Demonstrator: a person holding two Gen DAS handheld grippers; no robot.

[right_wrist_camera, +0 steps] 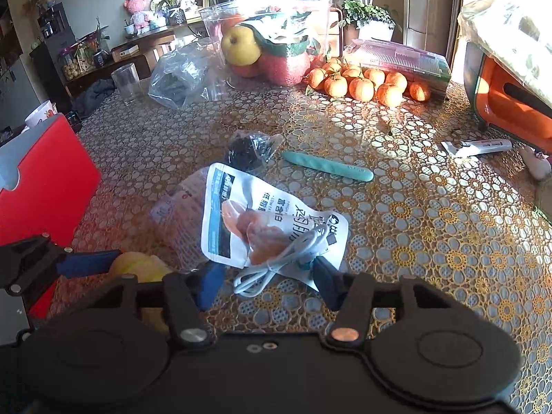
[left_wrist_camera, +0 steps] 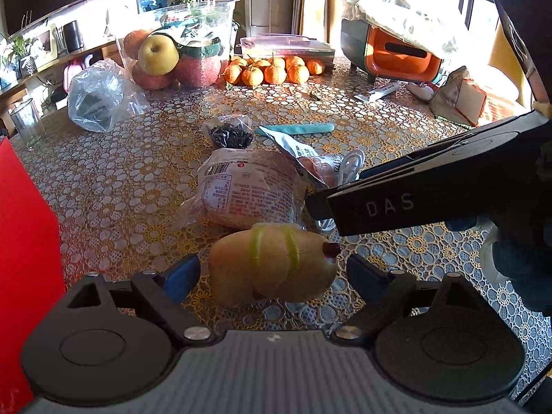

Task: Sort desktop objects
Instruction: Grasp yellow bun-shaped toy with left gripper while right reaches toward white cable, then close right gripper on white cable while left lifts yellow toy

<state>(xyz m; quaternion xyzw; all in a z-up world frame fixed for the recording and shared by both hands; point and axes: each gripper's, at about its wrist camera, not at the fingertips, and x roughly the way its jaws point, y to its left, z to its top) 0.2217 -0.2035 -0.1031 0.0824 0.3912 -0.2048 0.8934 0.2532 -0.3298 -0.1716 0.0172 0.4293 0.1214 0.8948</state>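
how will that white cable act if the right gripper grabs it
The white cable is a loose coil, so it is probably floppy and may unwind or dangle when lifted. It looks thin and light. It partly lies on the snack pouch, so the open right gripper could drag or pinch that too.

A tan hot-dog toy with green stripes lies on its side on the tabletop. Beyond it rests a pink printed food pack, then a white snack pouch with a coiled white cable across it. Farther back lie a small bag of dark bits and a teal pen-like stick.
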